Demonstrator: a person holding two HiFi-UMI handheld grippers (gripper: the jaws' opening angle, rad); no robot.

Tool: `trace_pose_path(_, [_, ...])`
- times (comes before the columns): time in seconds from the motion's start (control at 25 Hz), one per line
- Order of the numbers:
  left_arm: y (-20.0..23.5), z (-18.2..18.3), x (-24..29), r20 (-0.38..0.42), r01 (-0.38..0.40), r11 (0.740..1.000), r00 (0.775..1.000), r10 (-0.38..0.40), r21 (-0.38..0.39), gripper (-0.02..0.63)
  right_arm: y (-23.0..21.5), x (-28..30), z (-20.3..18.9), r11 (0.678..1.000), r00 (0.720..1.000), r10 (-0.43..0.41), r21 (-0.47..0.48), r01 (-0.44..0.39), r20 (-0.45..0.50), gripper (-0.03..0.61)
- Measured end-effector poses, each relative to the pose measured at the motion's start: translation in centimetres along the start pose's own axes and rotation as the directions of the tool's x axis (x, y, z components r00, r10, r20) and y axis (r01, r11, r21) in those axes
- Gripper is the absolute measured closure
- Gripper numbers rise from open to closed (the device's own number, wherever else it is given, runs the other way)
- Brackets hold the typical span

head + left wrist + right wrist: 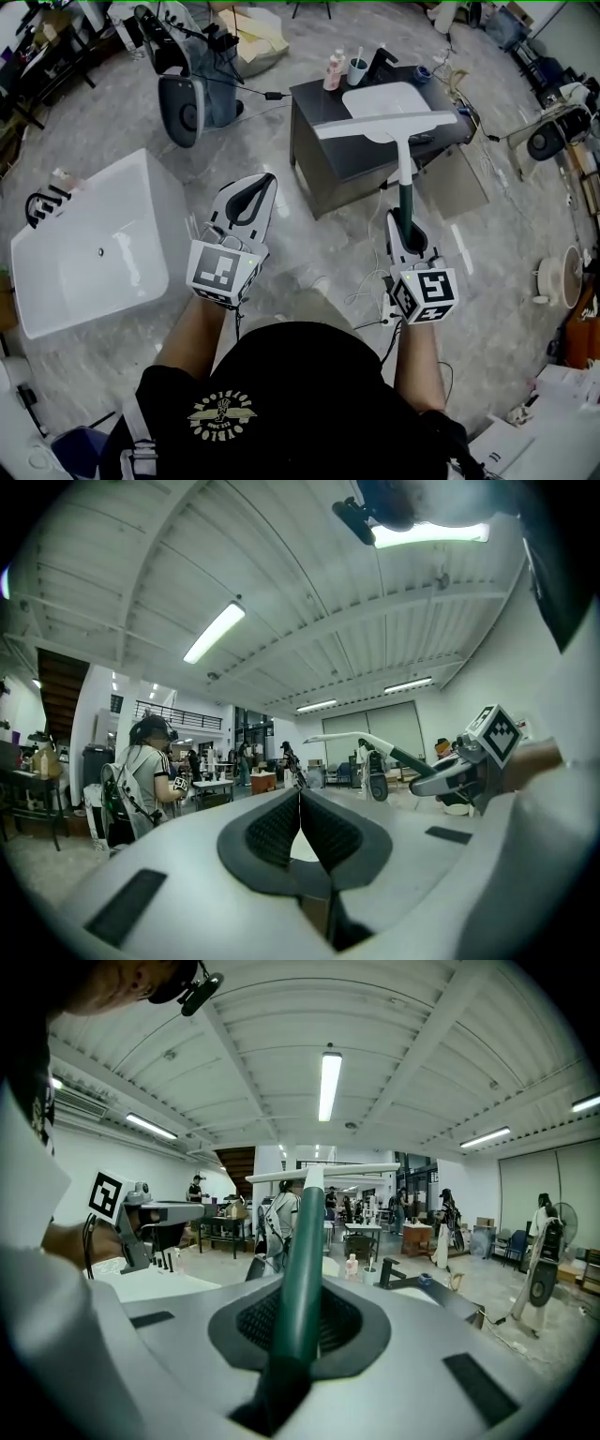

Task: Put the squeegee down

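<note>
**Squeegee pinched in your right gripper, left gripper empty**

The head view shows the layout. Your right gripper [403, 221] grips the dark green handle of the squeegee [404, 192]. The white blade runs crosswise beyond the jaw tips and overlaps the near edge of the white basin [380, 97] on the dark cabinet [328, 164]. A faucet [380, 62], a cup [357, 71] and a small bottle [333, 71] stand past the blade at the back of the counter. A white bathtub [94, 246] lies well off to the left of your left gripper [268, 180].

Only the gripper views settle the grip. In the right gripper view the pads of the right gripper [302, 1309] press on the handle of the squeegee [305, 1232] from both sides. The handle rises out of the jaws, leaning slightly right, up to the blade. The left gripper [155, 1211] shows to the left of it.

In the left gripper view the jaws of the left gripper [300, 797] meet tip to tip with nothing between them. To the right of them, the right gripper [448, 776] holds the squeegee [398, 752] clear of any surface.

Both your forearms reach forward side by side, and the grippers point away from your body.
</note>
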State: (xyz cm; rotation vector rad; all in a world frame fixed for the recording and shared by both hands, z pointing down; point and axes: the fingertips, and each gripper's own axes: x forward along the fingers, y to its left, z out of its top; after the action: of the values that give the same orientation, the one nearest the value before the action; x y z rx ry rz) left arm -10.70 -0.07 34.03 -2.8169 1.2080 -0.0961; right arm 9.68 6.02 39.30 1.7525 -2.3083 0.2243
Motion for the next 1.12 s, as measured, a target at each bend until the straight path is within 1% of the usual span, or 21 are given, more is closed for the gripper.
trace_pose_path(0.36, [-0.4, 0.7, 5.2, -0.006, -0.016, 1.000, 1.000, 0.016, 0.005, 0.589, -4.2, 2.9, 1.2, 0.999, 0.999, 0.039, 0.000, -0.039, 0.020, 0.523])
trace_pose_path(0.72, [-0.2, 1.2, 11.6, -0.003, -0.068, 0.998, 0.998, 0.068, 0.005, 0.589, -9.5, 6.3, 1.8, 0.996, 0.996, 0.089, -0.010, -0.088, 0.024, 0.523])
trace_pose_path(0.92, [-1.0, 1.6, 15.2, 0.013, -0.076, 0.997, 0.997, 0.075, 0.012, 0.589, -12.4, 7.9, 2.2, 0.993, 0.993, 0.113, -0.023, -0.112, 0.029, 0.523])
trace_pose_path(1.12, [-2.4, 1.0, 17.6, 0.000, -0.073, 0.997, 0.997, 0.073, 0.008, 0.589, -14.7, 8.9, 1.6, 0.991, 0.991, 0.136, -0.023, -0.135, 0.022, 0.523])
